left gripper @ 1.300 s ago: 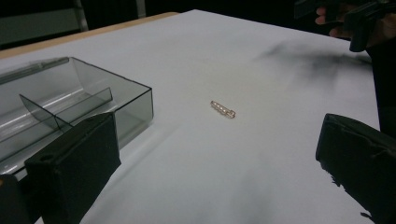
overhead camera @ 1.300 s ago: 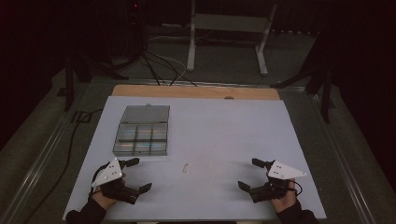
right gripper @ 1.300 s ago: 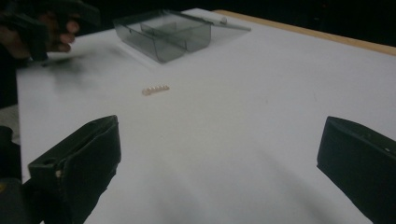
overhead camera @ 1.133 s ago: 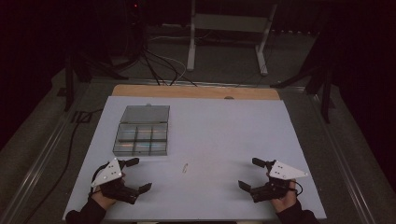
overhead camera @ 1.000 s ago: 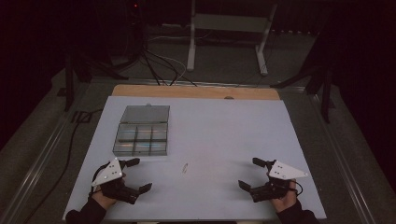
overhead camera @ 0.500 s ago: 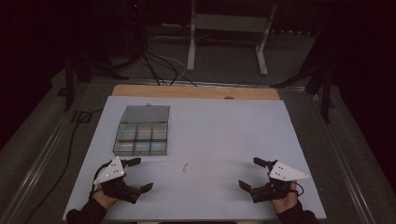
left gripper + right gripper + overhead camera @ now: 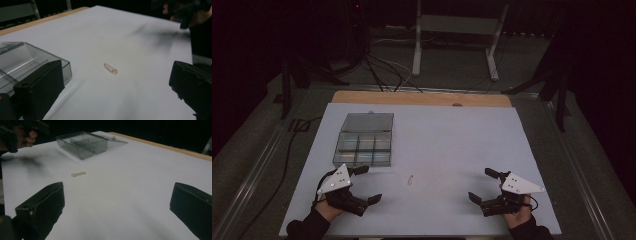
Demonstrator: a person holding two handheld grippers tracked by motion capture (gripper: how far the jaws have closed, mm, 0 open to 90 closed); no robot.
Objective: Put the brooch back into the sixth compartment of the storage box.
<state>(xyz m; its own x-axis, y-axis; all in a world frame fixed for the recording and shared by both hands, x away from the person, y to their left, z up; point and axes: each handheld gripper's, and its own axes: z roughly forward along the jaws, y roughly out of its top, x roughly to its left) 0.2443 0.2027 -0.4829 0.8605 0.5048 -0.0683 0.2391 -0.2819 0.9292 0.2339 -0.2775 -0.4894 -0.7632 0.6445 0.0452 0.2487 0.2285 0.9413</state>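
Dark room, cables and a metal stand on the floor behind; white desk (image 7: 452,130) fills the work area. Small coiled spring (image 7: 410,179) lies bare on the desk, front centre, between the two hands. Clear plastic compartment box (image 7: 364,145), lid open, sits at left, behind the left hand-held gripper (image 7: 361,186).

Left hand-held gripper: jaws spread wide, nothing held, resting low at the front left corner. Right hand-held gripper (image 7: 485,187): jaws also spread, nothing held, front right.

Key relation: spring lies to the right of the left hand-held gripper and slightly farther from the person, near it; well apart from the right one. Left is clearly nearer. In the left gripper view the spring (image 7: 110,68) sits ahead between the jaws, long axis running diagonally across the line of approach. In the right gripper view the spring (image 7: 78,173) is ahead and left, box (image 7: 83,143) beyond it.

Likely next: left hand-held gripper reaches forward-right, turns so the jaws close across the spring's short side. Spring is tiny and may roll or slip.
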